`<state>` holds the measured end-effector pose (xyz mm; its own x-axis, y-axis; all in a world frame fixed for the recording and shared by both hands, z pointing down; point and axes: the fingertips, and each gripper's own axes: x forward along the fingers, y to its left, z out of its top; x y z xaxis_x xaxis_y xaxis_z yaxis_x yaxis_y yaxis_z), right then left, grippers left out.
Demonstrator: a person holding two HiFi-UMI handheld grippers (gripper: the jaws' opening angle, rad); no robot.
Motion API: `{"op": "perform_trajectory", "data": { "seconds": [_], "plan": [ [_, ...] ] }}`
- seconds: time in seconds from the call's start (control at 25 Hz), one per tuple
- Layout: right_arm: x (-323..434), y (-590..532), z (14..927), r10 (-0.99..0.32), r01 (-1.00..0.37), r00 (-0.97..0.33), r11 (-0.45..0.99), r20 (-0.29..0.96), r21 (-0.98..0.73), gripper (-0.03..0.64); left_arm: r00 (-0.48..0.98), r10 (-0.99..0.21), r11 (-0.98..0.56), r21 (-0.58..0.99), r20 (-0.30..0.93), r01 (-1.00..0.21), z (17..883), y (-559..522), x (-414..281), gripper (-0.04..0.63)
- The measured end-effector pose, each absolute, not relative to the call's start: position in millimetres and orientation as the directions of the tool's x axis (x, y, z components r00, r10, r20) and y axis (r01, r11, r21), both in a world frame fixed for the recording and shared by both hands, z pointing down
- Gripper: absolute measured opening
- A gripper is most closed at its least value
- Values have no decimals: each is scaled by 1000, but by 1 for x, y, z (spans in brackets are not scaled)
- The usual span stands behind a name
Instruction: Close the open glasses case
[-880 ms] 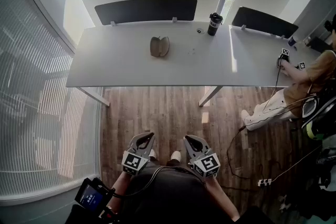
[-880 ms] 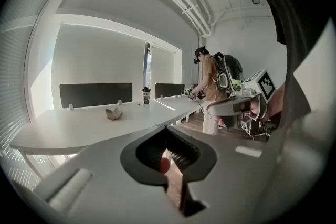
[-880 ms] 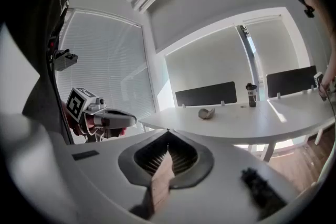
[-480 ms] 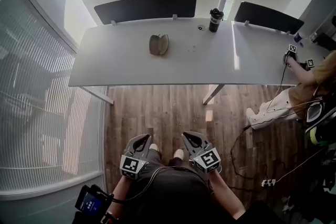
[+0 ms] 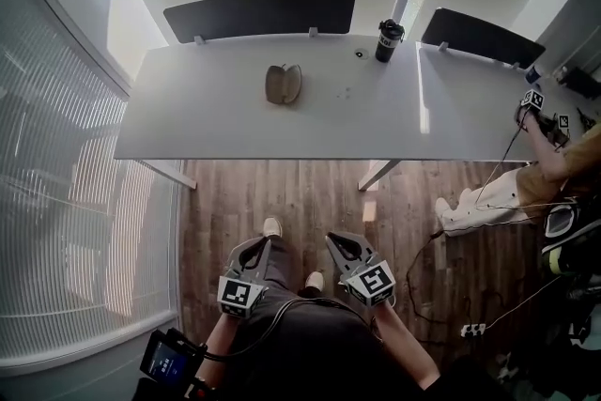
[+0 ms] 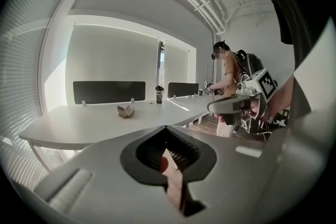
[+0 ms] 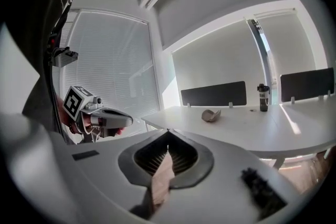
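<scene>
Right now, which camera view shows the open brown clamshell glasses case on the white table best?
The head view: it looks down into the open brown glasses case, with both halves spread on the white table. The left gripper view shows the case only small, distant and side-on, and so does the right gripper view.

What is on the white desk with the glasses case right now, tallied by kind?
Open glasses case: 1
Black bottle: 1
Dark divider panel along the far edge: 1
Total: 3
</scene>
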<state>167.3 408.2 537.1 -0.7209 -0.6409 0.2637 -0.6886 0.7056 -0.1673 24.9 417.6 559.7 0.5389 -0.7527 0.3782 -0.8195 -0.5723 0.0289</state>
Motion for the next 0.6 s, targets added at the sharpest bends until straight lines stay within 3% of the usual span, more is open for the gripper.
{"op": "perform_trajectory", "data": {
  "seconds": [0.6],
  "plan": [
    [122,286,531,-657,-731,-668,668,350,-142,-2,607,-724,-611,103,327,-785,556,266,-10,8]
  ]
}}
